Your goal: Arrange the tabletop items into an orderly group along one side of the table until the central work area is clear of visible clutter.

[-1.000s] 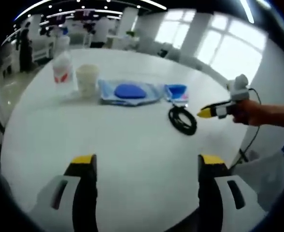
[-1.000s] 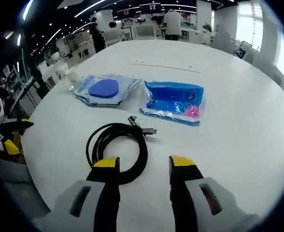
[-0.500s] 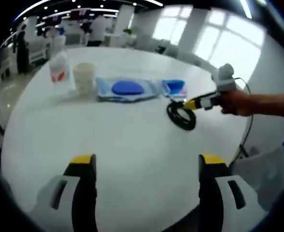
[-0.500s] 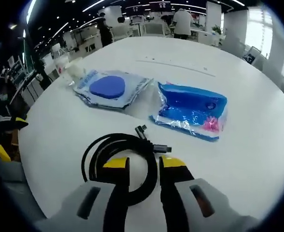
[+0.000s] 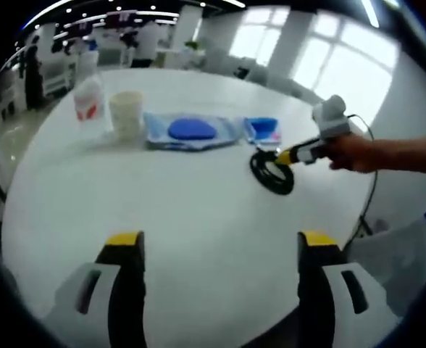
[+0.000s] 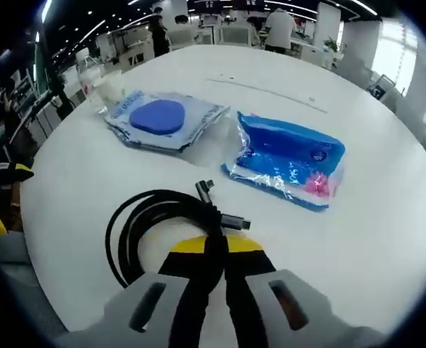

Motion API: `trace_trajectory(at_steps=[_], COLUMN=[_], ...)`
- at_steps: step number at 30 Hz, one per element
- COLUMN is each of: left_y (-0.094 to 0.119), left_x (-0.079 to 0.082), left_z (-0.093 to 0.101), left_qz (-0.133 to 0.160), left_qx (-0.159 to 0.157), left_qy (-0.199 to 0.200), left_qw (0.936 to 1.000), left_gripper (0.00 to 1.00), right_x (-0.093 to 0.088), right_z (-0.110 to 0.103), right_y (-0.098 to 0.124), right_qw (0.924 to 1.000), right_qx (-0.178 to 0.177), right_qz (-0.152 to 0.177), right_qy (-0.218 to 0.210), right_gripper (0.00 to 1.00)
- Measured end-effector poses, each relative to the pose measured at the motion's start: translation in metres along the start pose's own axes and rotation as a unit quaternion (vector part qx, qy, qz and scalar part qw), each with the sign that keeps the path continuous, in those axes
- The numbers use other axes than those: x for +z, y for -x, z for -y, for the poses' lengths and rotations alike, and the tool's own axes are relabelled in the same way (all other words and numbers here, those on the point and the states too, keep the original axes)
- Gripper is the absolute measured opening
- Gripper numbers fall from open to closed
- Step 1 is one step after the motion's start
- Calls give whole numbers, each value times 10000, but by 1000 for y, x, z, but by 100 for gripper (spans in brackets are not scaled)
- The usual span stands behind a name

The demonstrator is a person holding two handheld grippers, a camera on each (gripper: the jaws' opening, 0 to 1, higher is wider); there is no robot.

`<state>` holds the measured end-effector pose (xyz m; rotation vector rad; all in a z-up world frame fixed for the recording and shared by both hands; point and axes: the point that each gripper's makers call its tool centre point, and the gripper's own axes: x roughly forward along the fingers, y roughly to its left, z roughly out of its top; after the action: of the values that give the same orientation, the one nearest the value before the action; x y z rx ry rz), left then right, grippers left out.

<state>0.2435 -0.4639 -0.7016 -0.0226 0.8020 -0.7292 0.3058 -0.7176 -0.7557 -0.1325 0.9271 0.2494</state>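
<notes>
R gripper (image 6: 214, 246) was clenched on the coiled black cable (image 6: 151, 225), coil spreading toward 10 o'clock from its tips. L gripper (image 5: 220, 243) hung released w/ jaws wide, cable (image 5: 272, 174) well off at 1 o'clock.

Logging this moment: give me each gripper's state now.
Left gripper: open, holding nothing.
Right gripper: fingers shut on the black cable.

A round white bench (image 5: 198, 217) carries a row along its far side: a bottle (image 5: 88, 101), a cup (image 5: 126, 114), a clear bag with a blue disc (image 5: 191, 131) and a blue packet (image 6: 289, 161). A coiled black cable (image 6: 162, 225) lies nearer, by the right edge.
</notes>
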Motion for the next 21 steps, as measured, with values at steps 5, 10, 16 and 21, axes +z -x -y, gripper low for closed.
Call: trace_trajectory(at_steps=[5,10,16,21], left_y=[-1,0,2,3], left_x=[-4,-4,-1,2], left_z=[2,2,-3,-3], left_qz=[-76,-80,-1,68], left_qx=[-25,-33,27,35], left_qy=[-62,-69,2,30], left_qw=[9999,9999,10000,10000], left_gripper=[83,83,83,83], right_x=[6,14,18,20], right_z=[-3,-10,-13,-13], right_y=[-5,-9,-9,-8], right_qw=[9999,9999,9999,9999], right_qx=[-21,-22,-26,-42], right_qz=[66,99,96,90], right_qy=[-75,-17,-15,28], right_gripper=[6,5,5,5])
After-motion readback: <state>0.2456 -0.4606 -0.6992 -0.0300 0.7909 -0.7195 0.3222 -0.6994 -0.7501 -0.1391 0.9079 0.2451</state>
